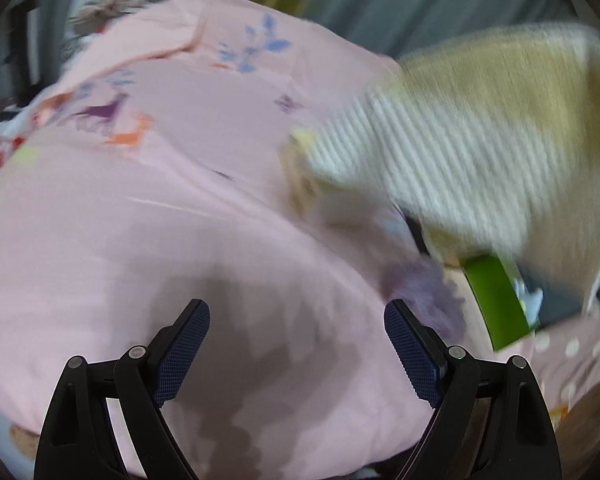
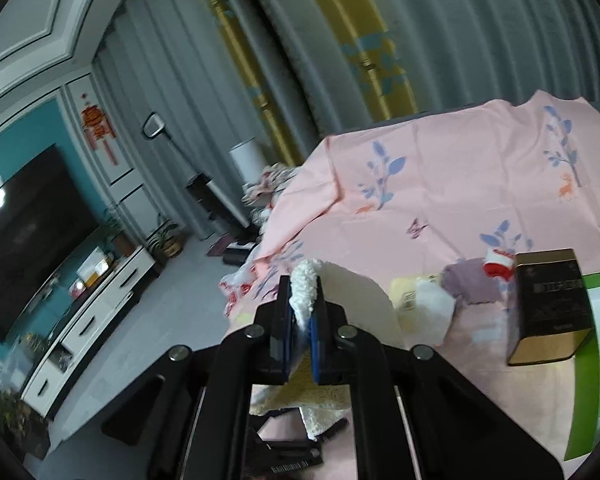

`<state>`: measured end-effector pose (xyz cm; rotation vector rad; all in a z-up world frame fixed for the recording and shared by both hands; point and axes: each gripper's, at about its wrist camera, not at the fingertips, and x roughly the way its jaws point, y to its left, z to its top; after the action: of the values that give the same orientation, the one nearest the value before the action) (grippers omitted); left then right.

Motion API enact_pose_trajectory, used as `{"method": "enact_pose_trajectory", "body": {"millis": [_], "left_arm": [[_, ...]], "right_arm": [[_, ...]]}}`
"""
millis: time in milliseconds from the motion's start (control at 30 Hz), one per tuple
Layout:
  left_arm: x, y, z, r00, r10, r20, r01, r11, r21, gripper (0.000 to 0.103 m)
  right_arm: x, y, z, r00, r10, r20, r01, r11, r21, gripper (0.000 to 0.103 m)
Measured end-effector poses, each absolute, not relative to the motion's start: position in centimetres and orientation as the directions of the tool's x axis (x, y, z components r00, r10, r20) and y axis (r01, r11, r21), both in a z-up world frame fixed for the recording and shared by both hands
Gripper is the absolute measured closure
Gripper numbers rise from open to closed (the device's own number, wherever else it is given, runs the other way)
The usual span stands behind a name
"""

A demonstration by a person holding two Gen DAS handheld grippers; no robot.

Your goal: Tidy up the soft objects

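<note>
Your right tongs are pinching the fluffy towel; left tongs gape wide over the pink sheet. Keep it lifted, swing toward 2 o'clock beside the folded cloths.

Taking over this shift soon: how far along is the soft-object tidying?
Nothing looks sorted yet. In hand: the right claw is shut on a white fluffy towel; the left claw is open above the pink sheet. Left: the purple cloth and red-white sock.

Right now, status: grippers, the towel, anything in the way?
Left gripper open over pink printed sheet. Right gripper shut on fluffy white-and-cream towel. Ahead: black-and-gold tin box, folded purple cloth.
</note>
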<state>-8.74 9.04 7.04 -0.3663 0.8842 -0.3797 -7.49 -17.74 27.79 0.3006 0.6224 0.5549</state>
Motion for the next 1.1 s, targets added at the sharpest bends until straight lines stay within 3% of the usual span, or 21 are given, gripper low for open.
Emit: {"method": "enact_pose_trajectory", "body": {"millis": [133, 300, 500, 533, 600, 667, 733, 767, 800, 1000, 1067, 1100], "left_arm": [[-9.1, 13.1, 6.9, 0.617, -0.461, -0.638, 0.079, 0.843, -0.533, 0.014], [-9.1, 15.1, 5.9, 0.607, -0.489, -0.626, 0.049, 0.810, -0.584, 0.014], [-8.0, 13.3, 3.7, 0.525, -0.535, -0.661, 0.058, 0.798, -0.600, 0.014], [-7.8, 12.6, 3.4, 0.509, -0.541, -0.670, 0.060, 0.798, -0.599, 0.014], [-7.4, 11.3, 2.9, 0.488, -0.529, -0.694, 0.064, 0.815, -0.576, 0.014], [-7.2, 10.1, 3.0, 0.496, -0.513, -0.700, 0.077, 0.829, -0.553, 0.014], [-7.1, 9.5, 3.0, 0.495, -0.526, -0.692, 0.092, 0.824, -0.559, 0.014], [-6.9, 9.2, 2.8, 0.491, -0.535, -0.688, 0.093, 0.817, -0.569, 0.019], [-6.7, 9.1, 2.6, 0.487, -0.536, -0.690, 0.090, 0.816, -0.571, 0.031], [-6.1, 8.3, 2.2, 0.485, -0.523, -0.700, 0.086, 0.826, -0.558, 0.066], [-6.2, 8.0, 2.5, 0.488, -0.514, -0.705, 0.103, 0.836, -0.538, 0.075], [-6.2, 7.8, 2.8, 0.493, -0.501, -0.711, 0.108, 0.846, -0.522, 0.075]], "right_arm": [[-6.9, -16.7, 24.2, 0.592, 0.614, -0.522, -0.397, 0.786, 0.475, 0.095], [-3.8, -13.2, 15.8, 0.396, 0.699, -0.595, -0.360, 0.714, 0.600, 0.095], [-1.0, -12.3, 6.9, 0.323, 0.490, -0.810, -0.189, 0.872, 0.452, 0.093], [-0.8, -12.5, 5.8, 0.304, 0.461, -0.834, -0.164, 0.888, 0.431, 0.090], [-0.8, -13.3, 5.3, 0.300, 0.441, -0.846, -0.129, 0.897, 0.422, 0.073], [-1.0, -13.9, 6.4, 0.333, 0.436, -0.836, -0.131, 0.899, 0.417, 0.037], [-1.2, -14.3, 7.7, 0.372, 0.450, -0.812, -0.167, 0.893, 0.418, 0.032], [-1.1, -14.4, 7.9, 0.373, 0.461, -0.805, -0.182, 0.887, 0.424, 0.030], [-0.8, -14.4, 7.8, 0.363, 0.479, -0.799, -0.193, 0.878, 0.439, 0.029], [1.6, -12.9, 3.2, 0.205, 0.526, -0.825, -0.183, 0.849, 0.496, 0.031], [1.3, -12.2, 2.6, 0.172, 0.566, -0.806, -0.208, 0.821, 0.532, 0.057], [1.1, -12.2, 2.6, 0.166, 0.593, -0.788, -0.214, 0.802, 0.558, 0.062]]}}
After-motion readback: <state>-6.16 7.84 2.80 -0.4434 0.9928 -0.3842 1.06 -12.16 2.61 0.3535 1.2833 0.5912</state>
